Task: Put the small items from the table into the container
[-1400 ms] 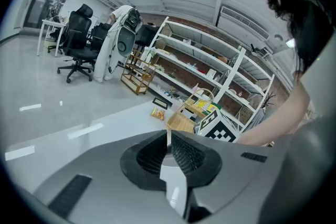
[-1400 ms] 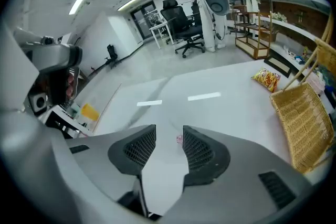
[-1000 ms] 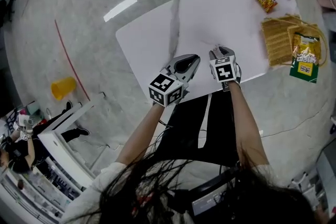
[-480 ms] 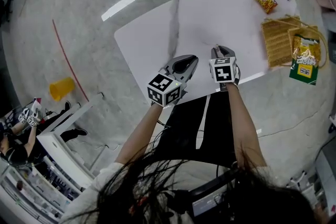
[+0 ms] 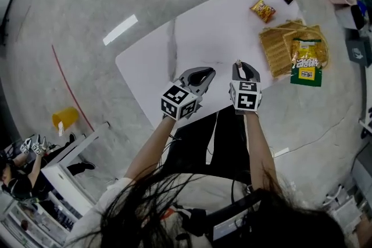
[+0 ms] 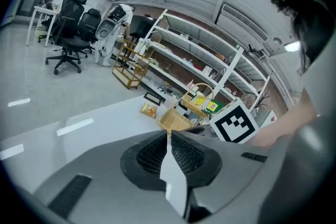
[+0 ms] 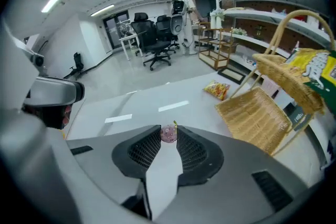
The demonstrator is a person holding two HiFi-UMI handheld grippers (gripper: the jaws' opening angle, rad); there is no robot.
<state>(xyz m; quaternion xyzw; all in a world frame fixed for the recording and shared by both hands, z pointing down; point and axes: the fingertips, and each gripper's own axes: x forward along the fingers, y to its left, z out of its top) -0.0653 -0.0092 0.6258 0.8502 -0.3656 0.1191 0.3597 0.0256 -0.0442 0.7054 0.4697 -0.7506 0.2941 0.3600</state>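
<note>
right fingers (image 7: 195, 152) now clamped on a pink candy (image 7: 168, 134) and lifted clear of the desk (image 5: 203, 38), where they were a second ago. left fingers (image 6: 152, 155) clenched, empty. pick looks done. next: carry it to the wicker basket (image 7: 286, 81), well apart.

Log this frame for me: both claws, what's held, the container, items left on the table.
left claw: shut, nothing between its jaws
right claw: shut on a small pink candy, above the white table
container: wicker basket at the table's right end, yellow bag inside
remaining on table: orange snack packet
</note>
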